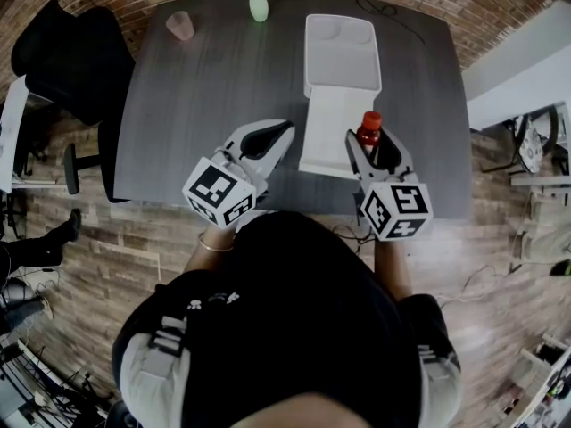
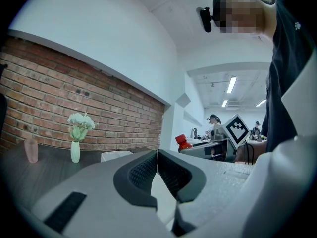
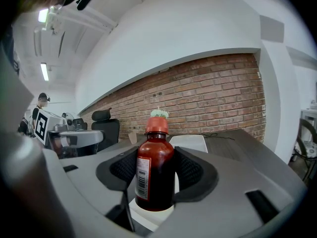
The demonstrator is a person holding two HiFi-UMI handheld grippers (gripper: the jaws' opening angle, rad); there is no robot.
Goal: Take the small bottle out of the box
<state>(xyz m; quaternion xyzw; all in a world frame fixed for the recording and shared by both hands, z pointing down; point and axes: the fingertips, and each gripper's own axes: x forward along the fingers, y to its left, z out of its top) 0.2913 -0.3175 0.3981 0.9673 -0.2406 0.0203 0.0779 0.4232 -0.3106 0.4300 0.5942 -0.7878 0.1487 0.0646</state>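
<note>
The small bottle (image 1: 369, 128), dark red with a red cap, sits in my head view at about 2 o'clock from centre, clamped upright in the right gripper (image 1: 370, 145) over the near right corner of the white box (image 1: 342, 83), on its open lid side. The left gripper (image 1: 284, 132) hovers at the box's 7 o'clock, above the grey table (image 1: 205, 105); a vase (image 1: 259, 5) stands at the table's 12 o'clock and a pink cup (image 1: 180, 25) at 10 o'clock. In the left gripper view, the jaws are pressed together with nothing between them, and the bottle's cap (image 2: 182, 142) shows at 2 o'clock beyond them. In the right gripper view, both pads (image 3: 190, 170) bear on the bottle's sides, with the box behind at 1 o'clock.
</note>
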